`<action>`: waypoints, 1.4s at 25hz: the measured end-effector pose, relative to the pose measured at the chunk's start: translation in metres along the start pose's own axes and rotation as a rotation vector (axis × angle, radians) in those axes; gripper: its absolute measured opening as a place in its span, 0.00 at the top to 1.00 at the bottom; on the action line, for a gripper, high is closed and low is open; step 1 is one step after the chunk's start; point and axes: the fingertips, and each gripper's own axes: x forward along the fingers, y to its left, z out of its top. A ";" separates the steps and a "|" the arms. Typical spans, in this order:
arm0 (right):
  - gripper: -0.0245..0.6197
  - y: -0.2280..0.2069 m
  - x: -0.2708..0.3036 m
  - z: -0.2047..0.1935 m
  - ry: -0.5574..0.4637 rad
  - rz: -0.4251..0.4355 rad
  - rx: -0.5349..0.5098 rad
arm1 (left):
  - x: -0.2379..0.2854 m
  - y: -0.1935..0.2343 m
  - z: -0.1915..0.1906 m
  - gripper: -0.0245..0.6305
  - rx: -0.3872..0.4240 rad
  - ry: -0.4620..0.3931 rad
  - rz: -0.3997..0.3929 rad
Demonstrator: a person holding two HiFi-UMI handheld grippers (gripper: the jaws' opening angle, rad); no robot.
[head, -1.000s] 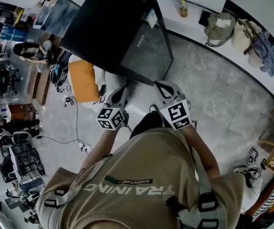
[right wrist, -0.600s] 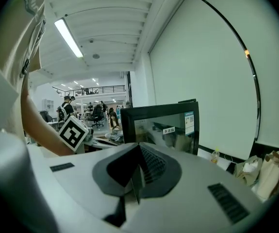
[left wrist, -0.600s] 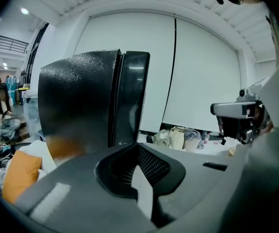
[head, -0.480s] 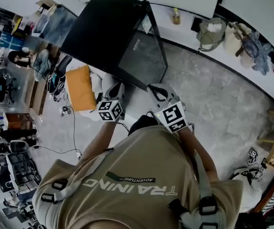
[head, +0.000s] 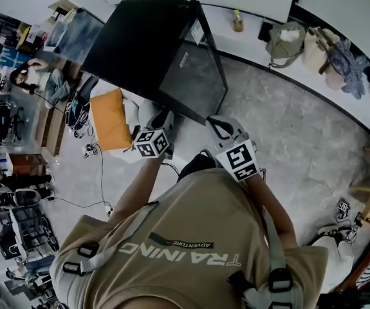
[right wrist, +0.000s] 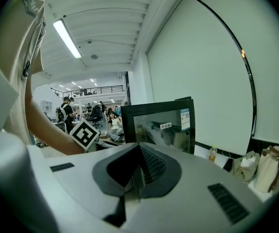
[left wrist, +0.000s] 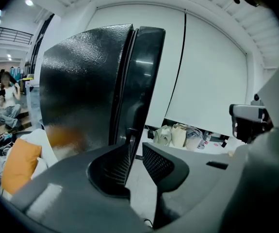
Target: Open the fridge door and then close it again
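The black fridge (head: 149, 44) stands ahead of me, and its glass-fronted door (head: 194, 76) lies shut against the body. In the left gripper view the door's edge (left wrist: 144, 81) rises just beyond the jaws. My left gripper (head: 164, 116) (left wrist: 136, 147) hovers near the fridge's lower front corner; its jaws stand a narrow gap apart with nothing between them. My right gripper (head: 215, 122) (right wrist: 138, 152) is held a little to the right, short of the door, with its jaws pressed together and nothing in them. Neither gripper touches the fridge.
An orange cushion (head: 111, 121) lies on white padding left of the fridge. Cables (head: 101, 172) trail over the floor at the left. Bags (head: 287, 40) and a bottle (head: 237, 21) line the far wall. Sneakers (head: 342, 210) sit at the right. People work at desks far left.
Over the last second both grippers have come up a little closer to the fridge's front. The fridge door has stayed shut.
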 end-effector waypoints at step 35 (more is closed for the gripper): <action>0.97 0.015 0.027 -0.014 0.068 0.108 0.005 | 0.015 -0.004 -0.011 0.92 0.075 0.161 0.036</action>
